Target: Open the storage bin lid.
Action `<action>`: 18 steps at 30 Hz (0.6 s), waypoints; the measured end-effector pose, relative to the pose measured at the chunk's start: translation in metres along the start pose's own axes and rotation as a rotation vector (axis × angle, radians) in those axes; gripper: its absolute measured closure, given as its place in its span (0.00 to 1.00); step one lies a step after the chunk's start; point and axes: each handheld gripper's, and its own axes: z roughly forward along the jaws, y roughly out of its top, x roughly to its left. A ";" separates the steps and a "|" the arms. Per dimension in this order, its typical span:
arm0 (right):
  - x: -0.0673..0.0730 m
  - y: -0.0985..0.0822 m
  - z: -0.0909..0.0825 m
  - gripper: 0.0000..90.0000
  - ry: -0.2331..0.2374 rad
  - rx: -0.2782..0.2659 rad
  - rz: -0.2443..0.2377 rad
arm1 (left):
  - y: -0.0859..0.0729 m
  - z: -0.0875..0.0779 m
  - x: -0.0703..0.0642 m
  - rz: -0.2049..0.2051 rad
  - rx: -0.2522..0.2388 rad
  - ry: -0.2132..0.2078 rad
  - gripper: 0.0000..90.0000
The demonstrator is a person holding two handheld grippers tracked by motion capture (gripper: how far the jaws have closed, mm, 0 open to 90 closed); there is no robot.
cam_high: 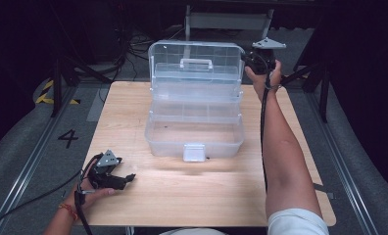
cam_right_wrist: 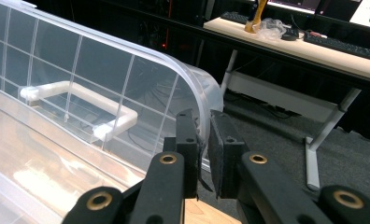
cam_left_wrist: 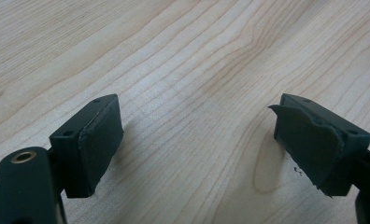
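Clear plastic toolbox (cam_high: pixel 194 129) sits open at the middle of the wooden table (cam_high: pixel 192 196), toward its far half. Its lid (cam_high: pixel 196 66) stands upright at the far side, with a white carry handle (cam_high: pixel 196 62) on it, and a shallow divided tray (cam_high: pixel 196 111) is stepped between the lid and the deep base. A white latch (cam_high: pixel 194 152) hangs on the near wall of the base.

At the lid's far right corner, the right gripper (cam_high: pixel 257 59) is raised on an outstretched arm. In the right gripper view its jaws are pinched almost together on the lid's curved rim (cam_right_wrist: pixel 202 140), the thin plastic edge running between the pads.

Well apart from the box, at the near left of the table, the left gripper (cam_high: pixel 127 178) rests low over the bare wood. In the left gripper view its jaws stand wide, with nothing between them but tabletop.
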 end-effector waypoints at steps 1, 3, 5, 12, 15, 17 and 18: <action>0.000 0.000 0.001 0.93 0.001 0.000 0.002 | 0.000 0.000 0.000 0.002 -0.001 0.006 0.18; -0.001 -0.001 0.002 0.93 -0.001 -0.001 0.005 | 0.000 0.000 0.000 0.008 -0.002 0.013 0.18; -0.001 -0.001 0.004 0.93 -0.004 -0.004 0.001 | 0.000 0.000 0.000 0.010 0.000 0.016 0.18; -0.002 -0.003 0.009 0.93 -0.005 -0.006 0.011 | 0.000 0.000 0.000 0.008 -0.003 0.017 0.17; -0.004 -0.004 0.013 0.93 -0.004 -0.007 0.021 | 0.000 0.000 0.000 0.000 -0.001 0.014 0.17; -0.004 -0.004 0.014 0.93 -0.003 -0.006 0.027 | 0.000 0.000 0.000 0.005 -0.004 0.019 0.17; -0.004 -0.004 0.015 0.93 -0.005 -0.003 0.026 | 0.000 0.000 0.000 0.004 -0.003 0.018 0.17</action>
